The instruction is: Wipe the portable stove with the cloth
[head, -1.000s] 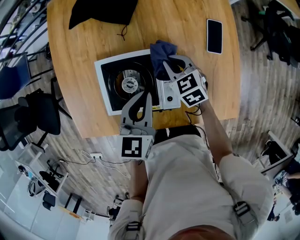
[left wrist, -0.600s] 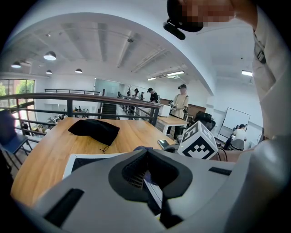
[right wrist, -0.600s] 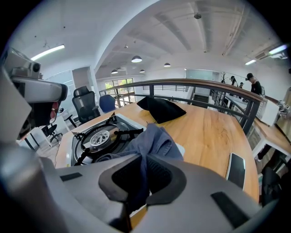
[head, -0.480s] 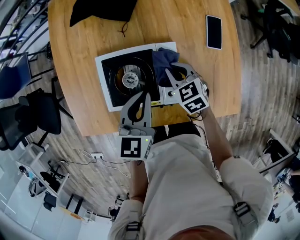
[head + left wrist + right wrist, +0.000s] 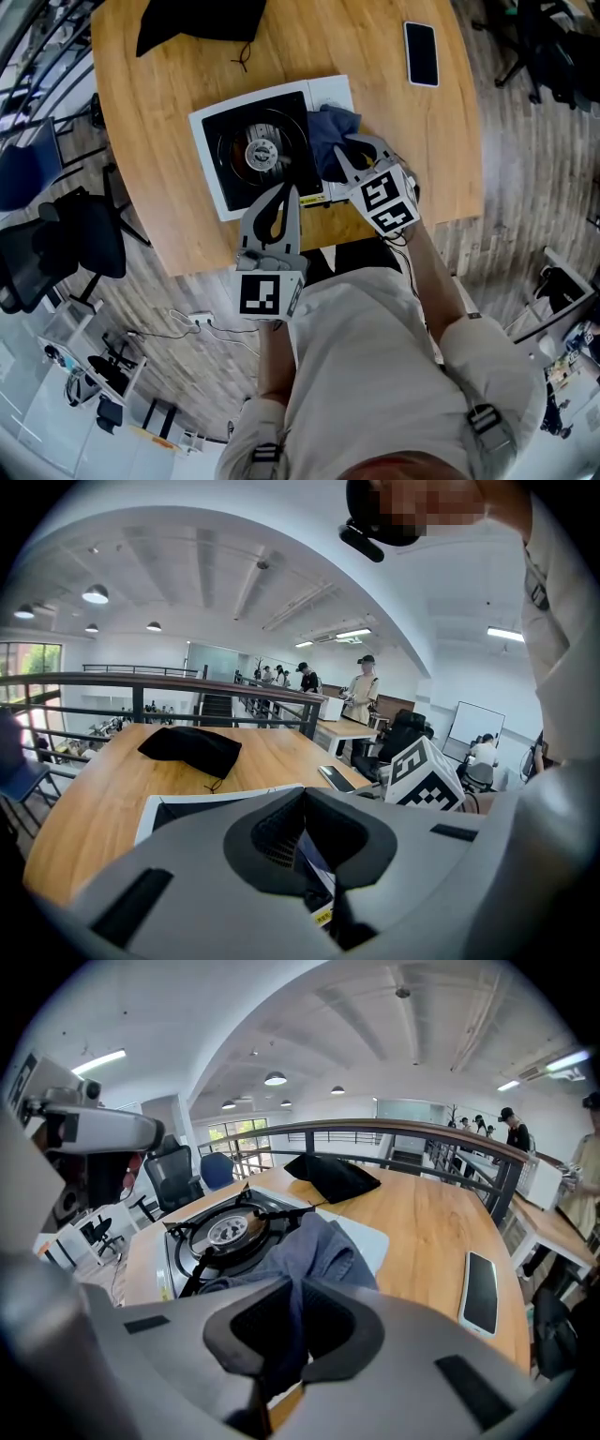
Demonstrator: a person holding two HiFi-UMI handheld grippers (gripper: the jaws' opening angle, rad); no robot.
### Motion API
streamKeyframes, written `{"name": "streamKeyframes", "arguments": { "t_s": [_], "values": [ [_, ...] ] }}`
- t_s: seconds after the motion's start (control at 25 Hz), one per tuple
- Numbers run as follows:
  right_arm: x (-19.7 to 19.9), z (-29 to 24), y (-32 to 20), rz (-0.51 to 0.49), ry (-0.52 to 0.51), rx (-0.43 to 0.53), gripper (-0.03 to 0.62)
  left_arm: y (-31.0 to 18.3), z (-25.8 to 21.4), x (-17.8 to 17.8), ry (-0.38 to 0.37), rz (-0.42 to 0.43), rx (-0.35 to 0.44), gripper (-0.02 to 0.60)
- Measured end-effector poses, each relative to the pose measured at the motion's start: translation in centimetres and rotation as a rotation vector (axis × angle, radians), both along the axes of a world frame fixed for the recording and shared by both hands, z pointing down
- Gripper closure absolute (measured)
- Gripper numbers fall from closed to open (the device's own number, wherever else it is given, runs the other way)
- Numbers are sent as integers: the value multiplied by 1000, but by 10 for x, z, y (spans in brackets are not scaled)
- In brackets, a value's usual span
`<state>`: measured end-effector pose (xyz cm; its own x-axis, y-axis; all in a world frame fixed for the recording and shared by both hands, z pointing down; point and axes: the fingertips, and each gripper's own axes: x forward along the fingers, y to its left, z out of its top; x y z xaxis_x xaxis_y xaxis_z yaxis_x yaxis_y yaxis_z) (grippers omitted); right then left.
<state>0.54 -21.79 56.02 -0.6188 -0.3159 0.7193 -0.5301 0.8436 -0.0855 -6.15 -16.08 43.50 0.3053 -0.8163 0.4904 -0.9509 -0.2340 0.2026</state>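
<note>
On the wooden table (image 5: 150,122), the portable stove (image 5: 208,150) has its right side mostly hidden under the blue cloth (image 5: 328,136) and my right gripper (image 5: 345,155), which pinches that cloth. My left gripper (image 5: 289,192) sits over the stove's near edge, jaws pressed together on nothing. Since a second ago the cloth has slid toward me, baring the stove's far right corner.

The slate-blue crumpled fabric cloth (image 5: 328,141) is plain. The square metal stove (image 5: 220,178) is black, bordered white. The wooden tabletop (image 5: 141,112) is honey-coloured and finely grained.

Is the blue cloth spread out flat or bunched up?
Bunched up: the cloth rises in folds on the stove, pinched by the right gripper.
</note>
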Motion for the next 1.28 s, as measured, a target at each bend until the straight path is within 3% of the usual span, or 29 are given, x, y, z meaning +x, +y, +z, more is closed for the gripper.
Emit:
{"name": "streamKeyframes", "arguments": {
  "t_s": [0.64,1.12,1.28],
  "values": [
    [16,-1,46,71,28,-30,551,15,-8,-2,-8,87,5,561],
    [22,1,79,-34,49,-35,551,24,-12,0,-35,41,15,561],
    [23,-11,84,-33,-1,-47,551,27,-16,-6,-45,10,27,561]
  ]
}}
